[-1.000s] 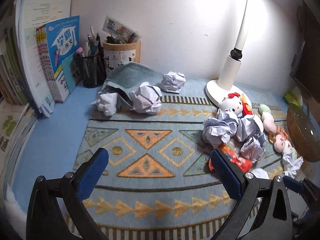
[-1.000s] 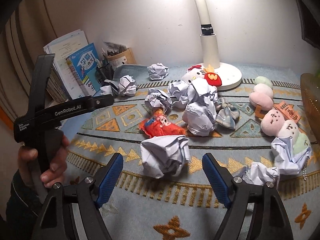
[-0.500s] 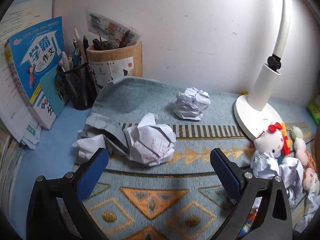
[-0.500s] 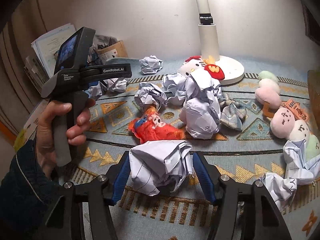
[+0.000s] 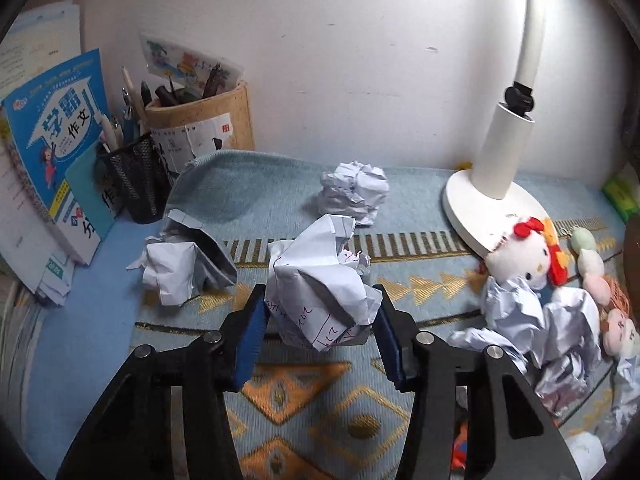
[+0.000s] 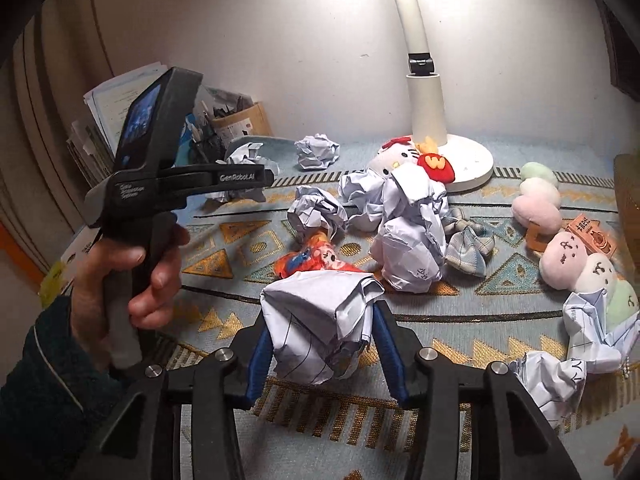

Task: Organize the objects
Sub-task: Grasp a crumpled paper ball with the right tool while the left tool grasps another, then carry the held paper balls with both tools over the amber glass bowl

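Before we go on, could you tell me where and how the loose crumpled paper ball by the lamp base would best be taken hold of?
Grip the crumpled paper ball across its widest middle, coming from the front along the mat. It sits alone and roughly round, with free space on its left and right for the two fingers; the lamp base stands well off to its right. Probably a light squeeze will do, as it is only paper.

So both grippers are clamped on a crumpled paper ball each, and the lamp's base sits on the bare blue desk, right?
Not quite. In the left wrist view the lamp's base sits on the patterned mat, not bare desk. The left gripper and right gripper do each clamp a paper ball.
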A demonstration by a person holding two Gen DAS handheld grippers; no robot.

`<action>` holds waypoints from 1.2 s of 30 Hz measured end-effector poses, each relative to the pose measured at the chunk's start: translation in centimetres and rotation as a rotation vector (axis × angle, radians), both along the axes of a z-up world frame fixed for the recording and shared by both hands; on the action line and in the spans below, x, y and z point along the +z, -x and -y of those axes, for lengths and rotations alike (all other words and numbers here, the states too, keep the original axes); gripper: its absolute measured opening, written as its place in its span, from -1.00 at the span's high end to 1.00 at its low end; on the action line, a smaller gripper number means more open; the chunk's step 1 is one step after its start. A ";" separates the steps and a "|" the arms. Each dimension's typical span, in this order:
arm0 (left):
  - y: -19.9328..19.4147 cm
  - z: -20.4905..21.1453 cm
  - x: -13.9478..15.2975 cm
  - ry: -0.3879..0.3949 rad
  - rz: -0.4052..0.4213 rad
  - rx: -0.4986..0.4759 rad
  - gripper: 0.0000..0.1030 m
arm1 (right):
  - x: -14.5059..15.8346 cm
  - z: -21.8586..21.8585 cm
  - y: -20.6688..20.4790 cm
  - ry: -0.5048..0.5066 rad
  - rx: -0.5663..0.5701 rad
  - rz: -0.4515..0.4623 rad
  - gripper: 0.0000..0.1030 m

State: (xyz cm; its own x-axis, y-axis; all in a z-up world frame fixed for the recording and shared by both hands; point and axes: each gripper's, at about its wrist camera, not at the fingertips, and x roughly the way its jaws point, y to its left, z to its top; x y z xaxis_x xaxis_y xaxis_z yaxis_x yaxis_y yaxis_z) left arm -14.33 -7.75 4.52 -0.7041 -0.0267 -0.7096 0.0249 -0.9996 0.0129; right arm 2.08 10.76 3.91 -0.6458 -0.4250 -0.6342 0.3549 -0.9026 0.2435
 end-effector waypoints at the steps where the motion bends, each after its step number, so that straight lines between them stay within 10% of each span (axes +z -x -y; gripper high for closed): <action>1: -1.1 -0.3 0.4 -0.005 -0.006 -0.008 0.08 | 0.2 -0.1 -0.1 -0.001 -0.006 -0.008 0.10; 19: -21.8 -4.5 -1.9 -0.147 0.073 -0.012 0.08 | -0.2 -3.1 -6.2 -0.134 0.064 0.104 0.08; 26: -24.4 -6.0 -2.5 -0.126 0.081 -0.017 0.08 | -1.5 -4.7 -7.0 -0.053 0.066 0.208 -0.37; 36: -25.5 -6.8 -2.6 -0.142 0.071 -0.035 0.07 | -1.2 -4.7 -7.6 -0.025 0.064 0.204 -0.37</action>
